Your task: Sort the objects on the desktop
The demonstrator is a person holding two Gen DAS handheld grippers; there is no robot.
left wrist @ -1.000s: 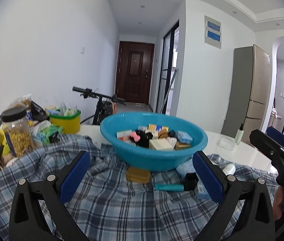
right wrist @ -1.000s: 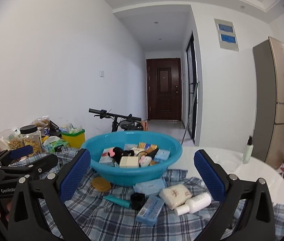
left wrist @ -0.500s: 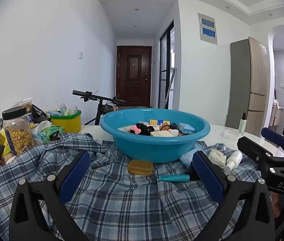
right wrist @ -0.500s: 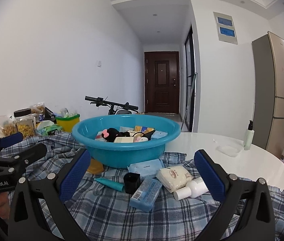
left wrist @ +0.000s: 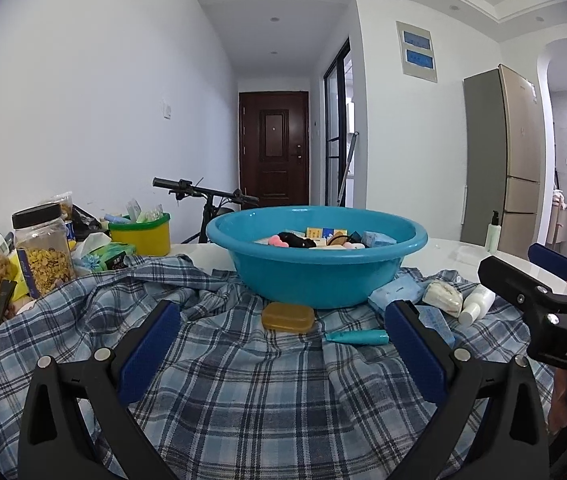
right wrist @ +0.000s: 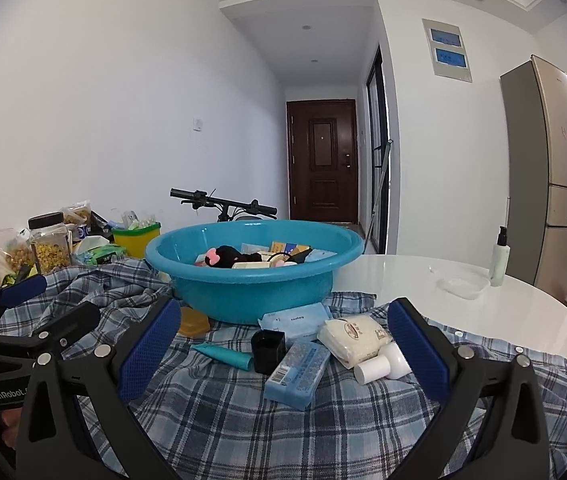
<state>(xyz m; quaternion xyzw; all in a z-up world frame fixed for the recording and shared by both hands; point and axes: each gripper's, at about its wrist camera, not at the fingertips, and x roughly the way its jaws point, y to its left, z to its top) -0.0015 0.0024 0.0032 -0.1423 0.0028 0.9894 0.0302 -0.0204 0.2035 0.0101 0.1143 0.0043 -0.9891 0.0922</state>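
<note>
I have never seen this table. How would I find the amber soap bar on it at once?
Find the big turquoise basin standing on the blue plaid cloth. On the cloth, against the basin's near foot, lies the amber soap bar, left of a teal tube. It is the only translucent orange-yellow piece there; its neighbours are blue, white or black.

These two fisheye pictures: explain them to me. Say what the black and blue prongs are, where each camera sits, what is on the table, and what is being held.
The prongs are fingers of two hand-held grippers; a person holds one in each hand. Each camera sits on its gripper, looking forward. The left gripper and right gripper are both open and hold nothing. On the white table lies a plaid cloth with a blue basin of small items. In front lie a yellow soap, a teal tube, a black cup, a blue box and a white bottle.
</note>
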